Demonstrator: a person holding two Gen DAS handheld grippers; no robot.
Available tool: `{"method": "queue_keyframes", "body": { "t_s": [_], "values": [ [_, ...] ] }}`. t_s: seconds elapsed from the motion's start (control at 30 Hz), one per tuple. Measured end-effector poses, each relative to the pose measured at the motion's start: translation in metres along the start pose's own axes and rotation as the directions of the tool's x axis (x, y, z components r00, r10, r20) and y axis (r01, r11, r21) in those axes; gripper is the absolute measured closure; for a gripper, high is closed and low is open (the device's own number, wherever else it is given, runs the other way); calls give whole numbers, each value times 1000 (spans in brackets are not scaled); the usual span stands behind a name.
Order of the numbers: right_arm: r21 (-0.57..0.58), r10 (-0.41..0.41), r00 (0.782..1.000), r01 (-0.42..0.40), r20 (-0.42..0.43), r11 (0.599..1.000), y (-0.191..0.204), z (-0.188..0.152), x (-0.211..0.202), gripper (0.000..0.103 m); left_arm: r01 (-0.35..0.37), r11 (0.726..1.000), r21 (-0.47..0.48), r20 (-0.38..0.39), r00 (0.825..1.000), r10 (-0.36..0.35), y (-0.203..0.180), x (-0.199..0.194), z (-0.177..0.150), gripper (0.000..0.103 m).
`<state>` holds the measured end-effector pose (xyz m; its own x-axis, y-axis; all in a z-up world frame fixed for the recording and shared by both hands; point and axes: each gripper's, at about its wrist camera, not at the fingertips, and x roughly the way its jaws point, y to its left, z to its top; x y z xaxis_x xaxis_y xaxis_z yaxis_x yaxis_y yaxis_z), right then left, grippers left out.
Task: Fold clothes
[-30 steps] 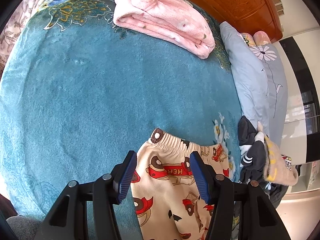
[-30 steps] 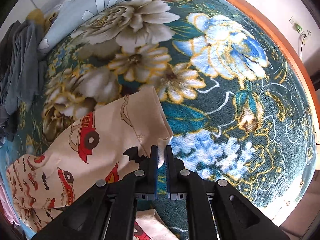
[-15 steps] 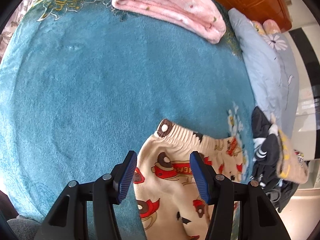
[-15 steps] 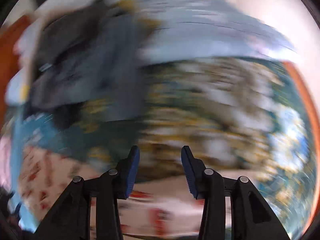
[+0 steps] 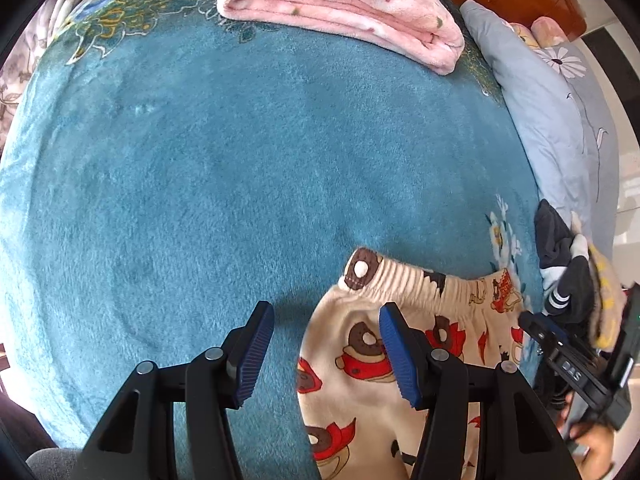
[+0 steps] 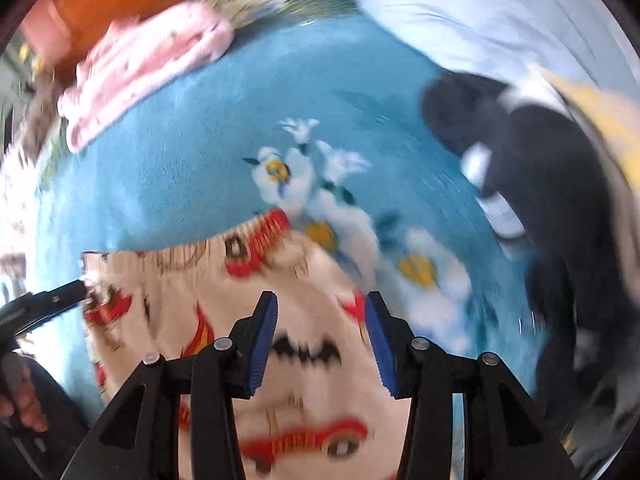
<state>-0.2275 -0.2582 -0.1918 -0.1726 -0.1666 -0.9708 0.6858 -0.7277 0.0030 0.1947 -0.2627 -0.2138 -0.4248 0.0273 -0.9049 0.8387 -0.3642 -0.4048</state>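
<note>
With both the left gripper and right gripper part-open and empty over the printed trousers, best to pinch the elastic waistband corners evenly before folding

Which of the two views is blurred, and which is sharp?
Right wrist view: motion-smeared throughout, the cartoon-print trousers and dark clothes pile streaked. Left wrist view: sharp, with the pink blanket crisp; fisheye bends the bed's edges.

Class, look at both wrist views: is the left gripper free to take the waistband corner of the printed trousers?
Probably yes. The left gripper is open, the trousers' waistband lies flat just beyond its fingers, and nothing covers that corner.
</note>
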Motion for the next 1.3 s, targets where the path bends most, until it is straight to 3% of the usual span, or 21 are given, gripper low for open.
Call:
{"method": "queue_keyframes", "body": {
  "t_s": [0.23, 0.37, 0.4, 0.43, 0.47, 0.5, 0.57, 0.7, 0.9, 1.03, 1.2, 1.27, 1.3],
  "values": [
    [-97, -12, 995, 2, -100, 995, -1, 20, 34, 59, 57, 998, 35, -18, 998, -56, -4, 8, 4, 45],
    [-116, 4, 991, -20, -133, 993, -3, 19, 39, 73, 78, 995, 60, -43, 996, -75, -10, 12, 3, 47],
    [-115, 7, 991, -23, -135, 993, -3, 18, 39, 78, 81, 995, 63, -46, 996, -78, -12, 13, 2, 56],
    [-115, 11, 990, -27, -137, 993, -3, 17, 38, 82, 82, 995, 64, -51, 996, -79, -12, 13, 3, 73],
    [-115, 14, 990, -30, -140, 993, -3, 16, 38, 97, 82, 995, 62, -57, 995, -78, -11, 13, 4, 80],
    [-114, 17, 990, -34, -142, 993, -3, 15, 38, 99, 83, 995, 60, -61, 995, -79, -11, 12, 5, 90],
    [-158, -10, 991, -12, -132, 987, 9, 17, 34, 102, 95, 994, 63, -58, 994, -91, -11, 12, 5, 94],
    [-196, -83, 993, 66, -81, 978, 17, 24, 23, 102, 111, 990, 92, -5, 994, -111, -16, 4, 4, 97],
    [-175, -147, 988, 152, 37, 973, 17, 67, 0, 102, 122, 991, 62, 53, 991, -125, -8, -5, 8, 97],
    [-194, -203, 979, 205, 26, 959, 42, 86, 20, 102, 82, 996, 24, 72, 994, -84, -1, -2, 12, 100],
    [-164, -257, 966, 252, -10, 954, 41, 90, 41, 102, 106, 992, -65, 72, 992, -101, 17, -2, 17, 99],
    [-145, -258, 966, 255, -1, 956, 38, 88, 36, 96, 114, 991, -68, 69, 992, -109, 17, -2, 17, 99],
    [-146, -260, 966, 258, 6, 955, 37, 87, 33, 81, 115, 991, -65, 69, 991, -111, 17, -3, 17, 99]
  ]
}}
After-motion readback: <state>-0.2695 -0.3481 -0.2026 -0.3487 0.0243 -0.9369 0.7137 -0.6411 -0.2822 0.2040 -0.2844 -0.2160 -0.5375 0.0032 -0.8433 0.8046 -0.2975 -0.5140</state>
